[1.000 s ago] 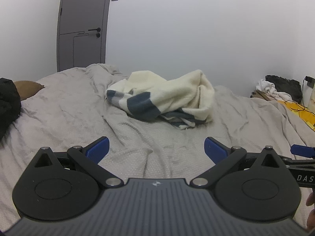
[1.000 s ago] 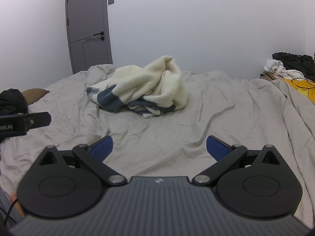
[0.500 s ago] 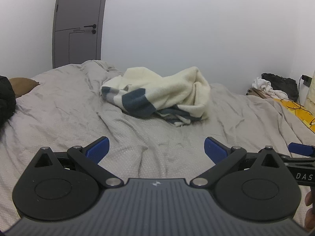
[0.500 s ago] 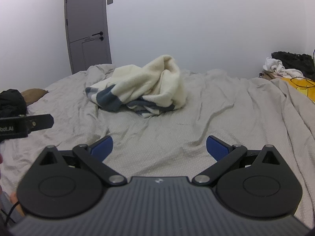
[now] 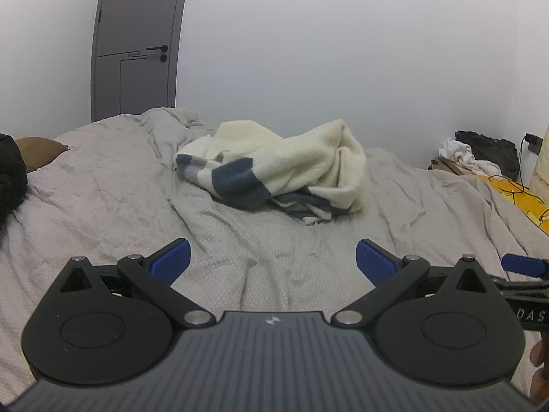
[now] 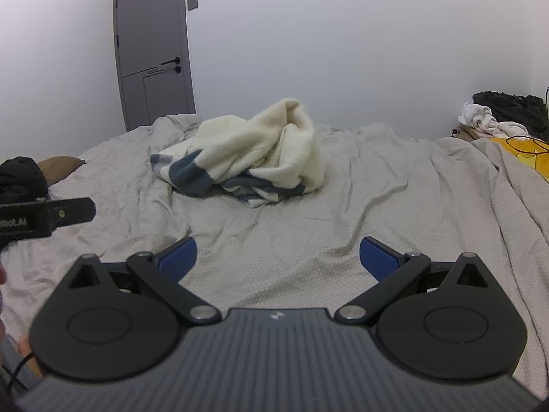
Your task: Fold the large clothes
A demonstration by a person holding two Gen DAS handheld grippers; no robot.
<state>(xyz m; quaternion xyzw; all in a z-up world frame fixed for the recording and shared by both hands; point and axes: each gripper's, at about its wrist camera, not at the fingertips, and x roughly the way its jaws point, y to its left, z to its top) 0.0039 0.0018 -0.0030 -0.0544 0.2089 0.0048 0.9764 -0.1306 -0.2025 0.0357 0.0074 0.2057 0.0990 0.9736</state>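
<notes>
A wide bed under a wrinkled grey dotted cover (image 5: 103, 206) fills the white-walled room, with a grey door (image 5: 137, 41) at the far side, and a crumpled cream fleece garment with dark blue bands (image 5: 284, 168) lies mid-bed, its long axis running left to right. It sits straight ahead and well apart from both tools. The left gripper (image 5: 272, 257) and right gripper (image 6: 278, 255) hover side by side, blue pads spread wide and holding nothing; neither looks clearly nearer.
</notes>
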